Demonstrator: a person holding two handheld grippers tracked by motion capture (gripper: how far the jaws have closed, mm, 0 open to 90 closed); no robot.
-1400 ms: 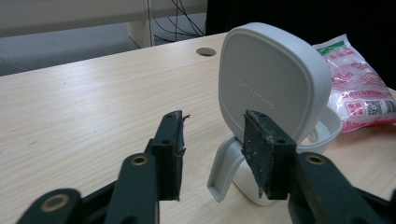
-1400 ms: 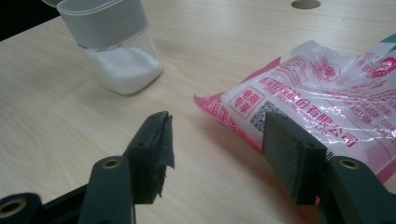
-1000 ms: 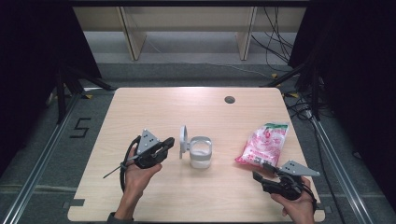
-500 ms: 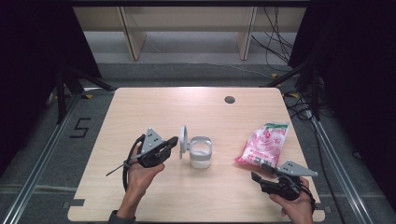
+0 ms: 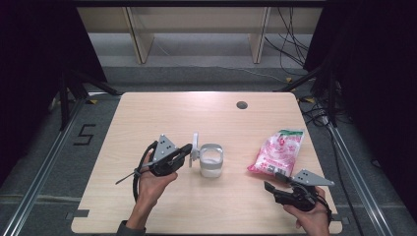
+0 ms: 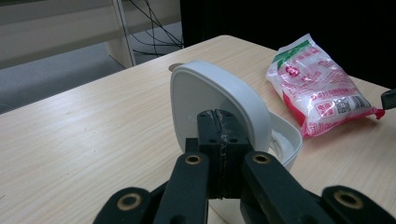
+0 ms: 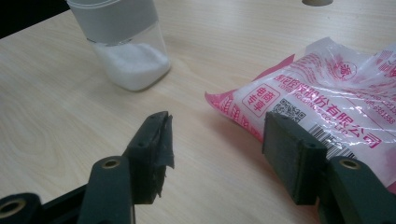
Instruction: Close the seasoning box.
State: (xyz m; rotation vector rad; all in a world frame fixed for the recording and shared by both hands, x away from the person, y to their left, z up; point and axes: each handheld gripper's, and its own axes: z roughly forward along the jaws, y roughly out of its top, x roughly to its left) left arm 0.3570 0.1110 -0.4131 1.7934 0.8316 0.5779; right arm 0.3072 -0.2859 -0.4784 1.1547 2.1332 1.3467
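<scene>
A clear jar (image 5: 211, 161) with white grains in the bottom stands mid-table, its white hinged lid (image 5: 195, 146) flipped upright on its left side. My left gripper (image 5: 187, 150) is shut, its closed tips right against that lid (image 6: 205, 86); in the left gripper view the gripper (image 6: 218, 114) shows both jaws pressed together with nothing between them. A pink and white bag (image 5: 278, 151) lies at the right. My right gripper (image 5: 273, 182) is open just short of the bag's near end, the bag (image 7: 327, 98) beside its right jaw and the jar (image 7: 126, 46) farther off. The right gripper (image 7: 217, 140) has only bare table between its jaws.
The wooden table (image 5: 162, 113) has a round cable hole (image 5: 241, 104) at the back right. Shelving legs and cables stand beyond the far edge. A floor mark like a 5 (image 5: 84, 133) lies left of the table.
My left gripper has edged right, up to the upright lid. The right gripper has stayed where it was.
</scene>
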